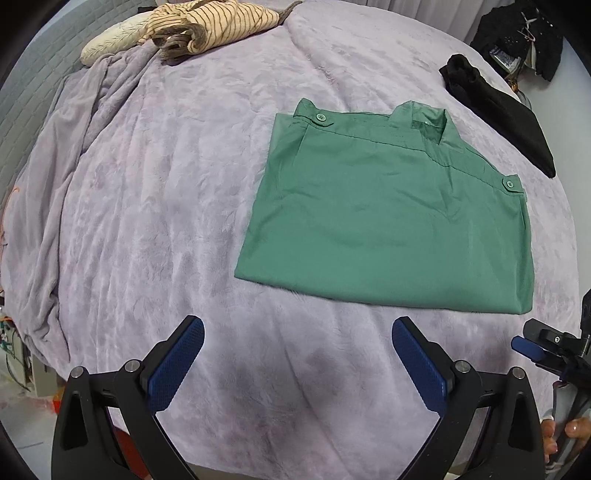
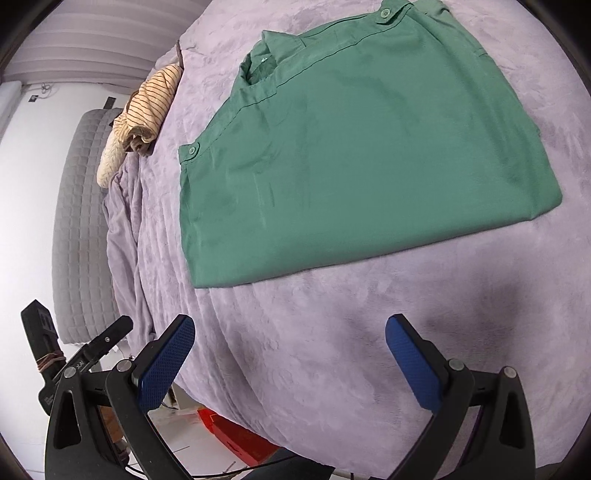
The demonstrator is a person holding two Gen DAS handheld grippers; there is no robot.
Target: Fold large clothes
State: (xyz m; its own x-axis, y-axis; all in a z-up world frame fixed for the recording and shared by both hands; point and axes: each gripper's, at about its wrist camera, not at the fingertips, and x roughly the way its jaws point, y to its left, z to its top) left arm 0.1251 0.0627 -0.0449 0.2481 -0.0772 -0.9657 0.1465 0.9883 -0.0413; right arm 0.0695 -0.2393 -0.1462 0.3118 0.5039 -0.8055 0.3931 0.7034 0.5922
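A green shirt (image 1: 388, 218) lies folded into a flat rectangle on the lilac blanket (image 1: 177, 192), collar and two buttoned shoulder tabs on its far side. The same green shirt (image 2: 351, 147) fills the upper middle of the right wrist view. My left gripper (image 1: 297, 328) hovers open above the blanket, short of the shirt's near edge, nothing between its blue pads. My right gripper (image 2: 290, 326) is also open and empty, near the bed's front edge, just short of the shirt. The right gripper's tip (image 1: 532, 343) shows at the far right of the left wrist view.
A striped beige garment (image 1: 207, 26) and a cream pillow (image 1: 110, 40) lie at the far left of the bed. A black garment (image 1: 498, 110) sits at the far right. A grey quilted headboard (image 2: 81, 221) stands beside the bed. A red box (image 2: 236, 435) is on the floor.
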